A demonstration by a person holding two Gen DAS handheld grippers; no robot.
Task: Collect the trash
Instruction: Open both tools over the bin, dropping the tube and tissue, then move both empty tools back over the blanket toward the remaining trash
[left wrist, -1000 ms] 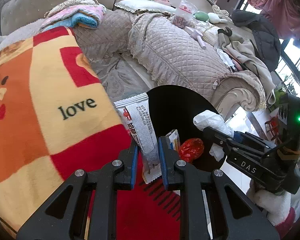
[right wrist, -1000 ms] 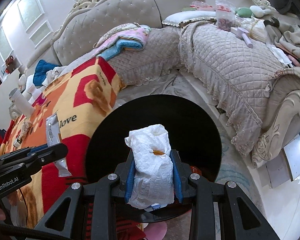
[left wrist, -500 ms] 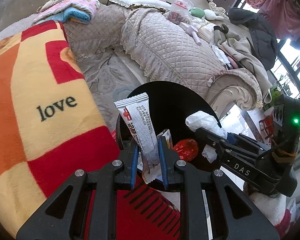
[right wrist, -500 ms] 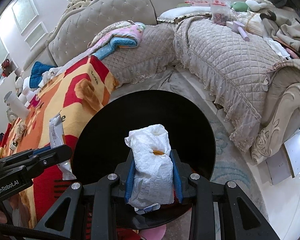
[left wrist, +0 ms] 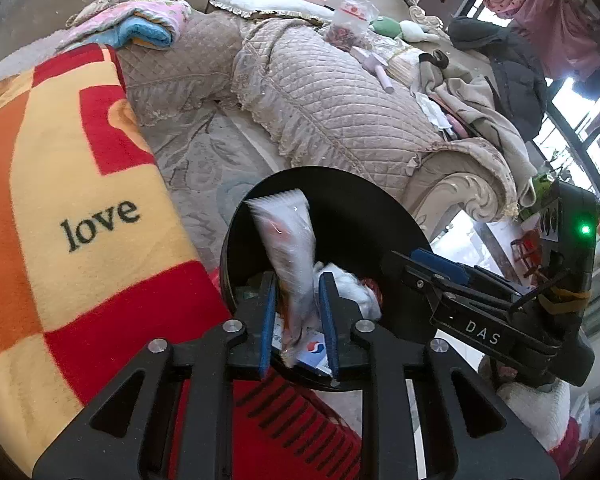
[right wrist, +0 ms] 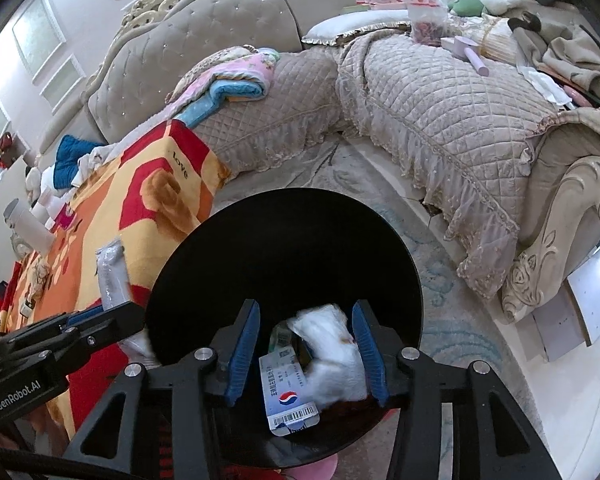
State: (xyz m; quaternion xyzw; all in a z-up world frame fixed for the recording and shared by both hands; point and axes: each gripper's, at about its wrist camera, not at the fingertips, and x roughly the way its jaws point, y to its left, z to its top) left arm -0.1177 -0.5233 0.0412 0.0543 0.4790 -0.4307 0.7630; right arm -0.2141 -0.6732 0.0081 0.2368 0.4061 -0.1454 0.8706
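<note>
Light level: bright, even daylight in both views.
Source: windows [left wrist: 572, 108] at right of left wrist view, blown out; wall panes [right wrist: 40, 40] at upper left of right wrist view.
Shadows: soft; black bin [right wrist: 284, 248] interior nearly featureless.
Blur: white wrapper [left wrist: 290, 248] smeared by motion; crumpled tissue [right wrist: 332, 344] soft-edged.
Distortion: strong fisheye bending, dark corner vignette.
Focus: sofa [right wrist: 440, 100] quilting sharp.

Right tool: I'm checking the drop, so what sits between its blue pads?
A crumpled white tissue, over the black bin, as the right tool opens; right wrist view.
</note>
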